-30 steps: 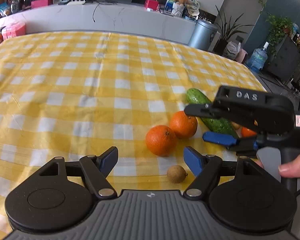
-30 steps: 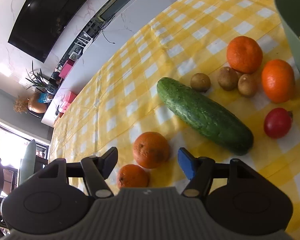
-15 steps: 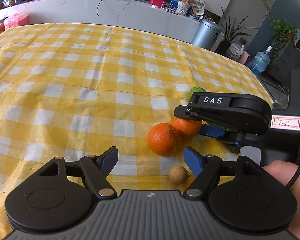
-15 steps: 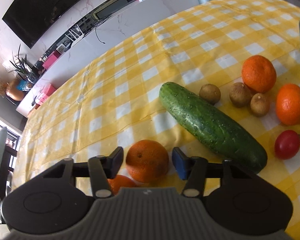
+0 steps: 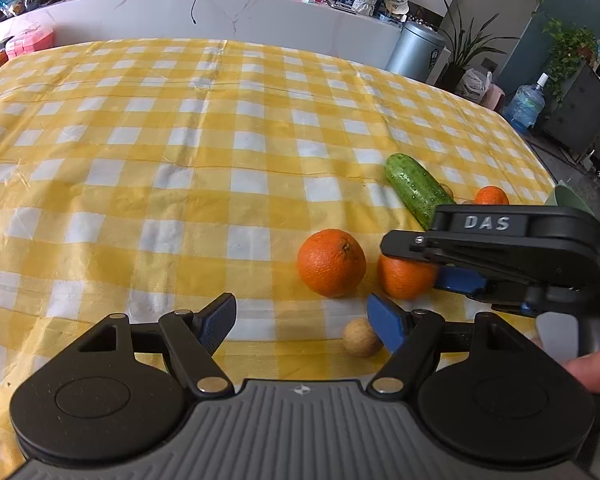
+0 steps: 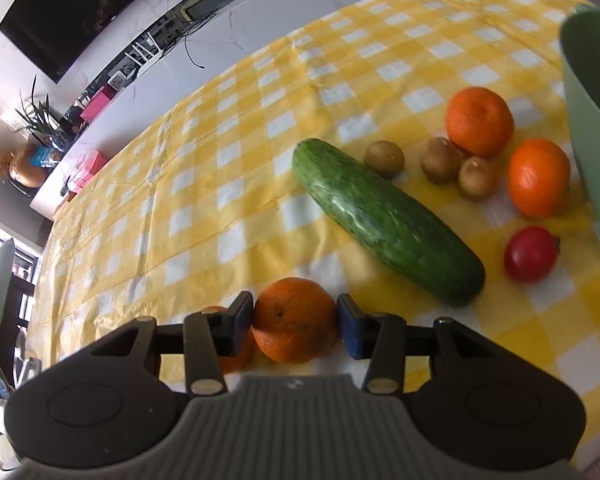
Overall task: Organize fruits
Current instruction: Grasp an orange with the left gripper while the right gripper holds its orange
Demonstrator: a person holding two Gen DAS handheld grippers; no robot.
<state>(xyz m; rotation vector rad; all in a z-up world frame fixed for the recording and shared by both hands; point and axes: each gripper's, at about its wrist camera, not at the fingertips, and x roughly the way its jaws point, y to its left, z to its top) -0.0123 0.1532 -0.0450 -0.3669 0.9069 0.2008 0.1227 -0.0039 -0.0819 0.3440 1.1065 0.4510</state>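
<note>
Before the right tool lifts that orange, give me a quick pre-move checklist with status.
1. Orange centred between the right tool fingers: ok, one pad on each side.
2. Pads firmly clamped on it: cannot tell, they sit at the skin but pressure does not show.
3. Neighbouring orange apart from the gripped one: ok, a gap shows in the left wrist view.
4. Cucumber out of the lift path: ok, it lies ahead and to the right, untouched.
5. Left tool out of the way: ok, open, holding nothing, small brown fruit beside its right finger.
6. Green bowl ready to receive: cannot tell, only its wall shows.
</note>
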